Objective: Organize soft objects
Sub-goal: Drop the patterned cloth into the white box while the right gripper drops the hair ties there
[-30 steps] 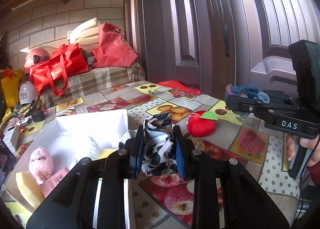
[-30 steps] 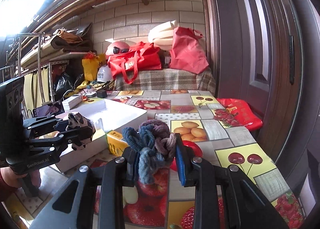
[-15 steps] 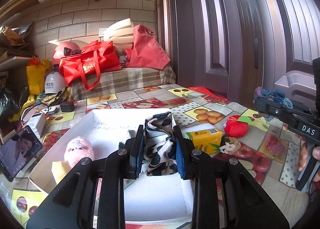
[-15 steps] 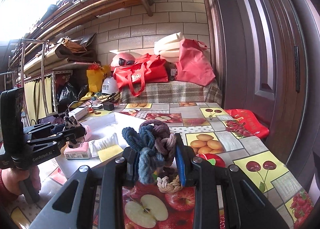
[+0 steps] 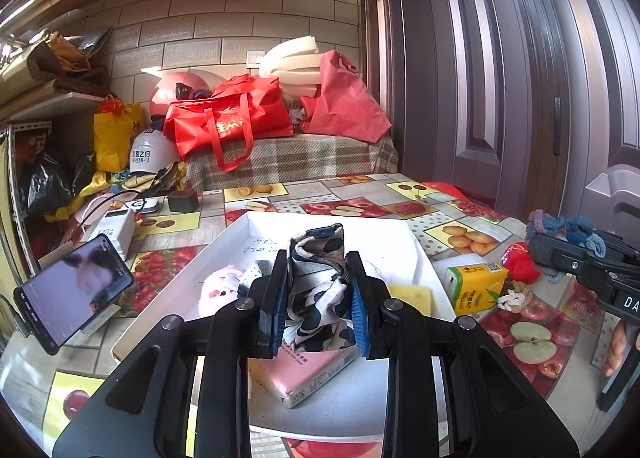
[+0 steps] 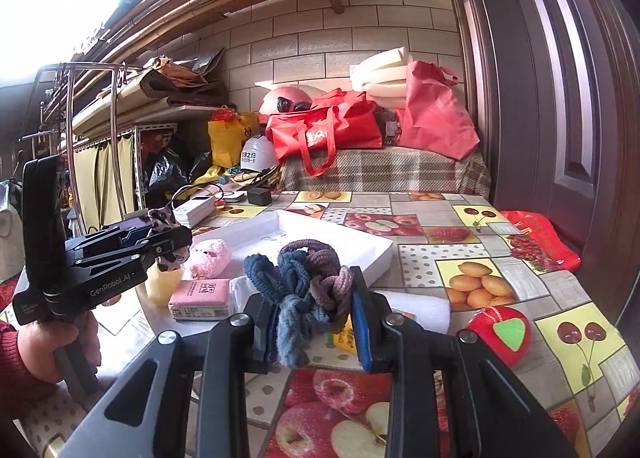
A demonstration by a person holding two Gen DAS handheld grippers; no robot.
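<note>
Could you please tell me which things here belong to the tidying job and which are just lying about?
Job: spotted cloth, bundle of hair ties, white tray, pink plush, red apple toy.
Lying about: phone, red bag, white helmet.

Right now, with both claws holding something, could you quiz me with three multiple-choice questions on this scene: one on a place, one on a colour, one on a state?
1. Where does the pink plush toy lie?
A. in the white tray
B. on the plaid bench
C. inside the red bag

2. What colour is the tissue pack beside the tray?
A. blue
B. yellow-green
C. black

3. What is the left claw doing?
A. hanging open and empty
B. gripping the phone
C. clamped on a black-and-white spotted cloth

Answers: 1 A, the toy sits within the tray's walls. 2 B, its wrapper is yellow-green. 3 C, the cloth is pinched between the blue pads.
</note>
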